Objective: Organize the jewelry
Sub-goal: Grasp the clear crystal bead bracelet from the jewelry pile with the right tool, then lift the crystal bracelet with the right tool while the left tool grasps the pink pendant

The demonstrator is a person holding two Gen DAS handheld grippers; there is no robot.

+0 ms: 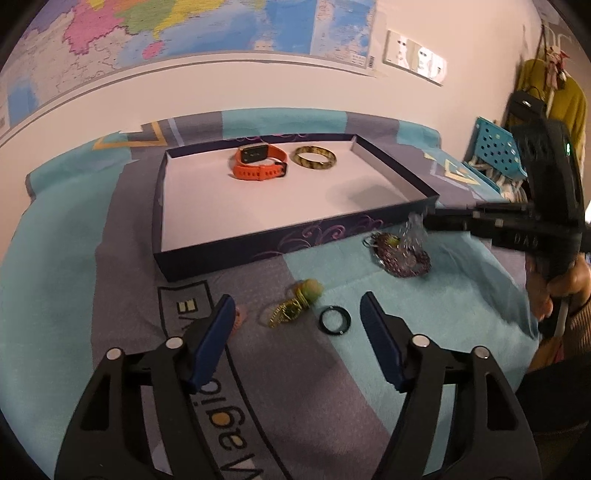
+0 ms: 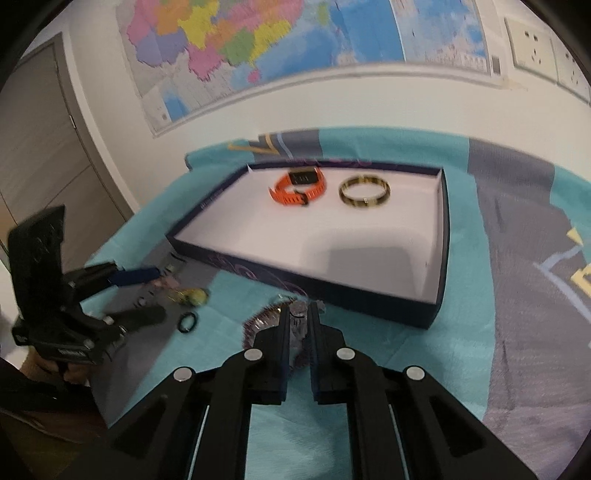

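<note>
A dark box lid (image 1: 295, 236) (image 2: 439, 295) with a white floor holds an orange watch (image 1: 258, 162) (image 2: 299, 184) and a gold-brown bangle (image 1: 315, 158) (image 2: 365, 191). On the cloth in front lie a gold watch with a green stone (image 1: 295, 304) (image 2: 192, 296), a black ring (image 1: 335, 320) (image 2: 187, 322) and a small pink item (image 1: 240, 315). My left gripper (image 1: 297, 310) is open above these. My right gripper (image 2: 298, 314) (image 1: 421, 221) is shut on a sparkly purple-silver piece (image 1: 404, 254) (image 2: 266, 317), part lifted off the cloth.
A teal and grey printed cloth (image 1: 92, 258) covers the table. A wall with a map (image 1: 184, 33) stands behind. A blue perforated basket (image 1: 495, 147) and hanging clothes are at the far right. A door (image 2: 44, 147) is on the left in the right wrist view.
</note>
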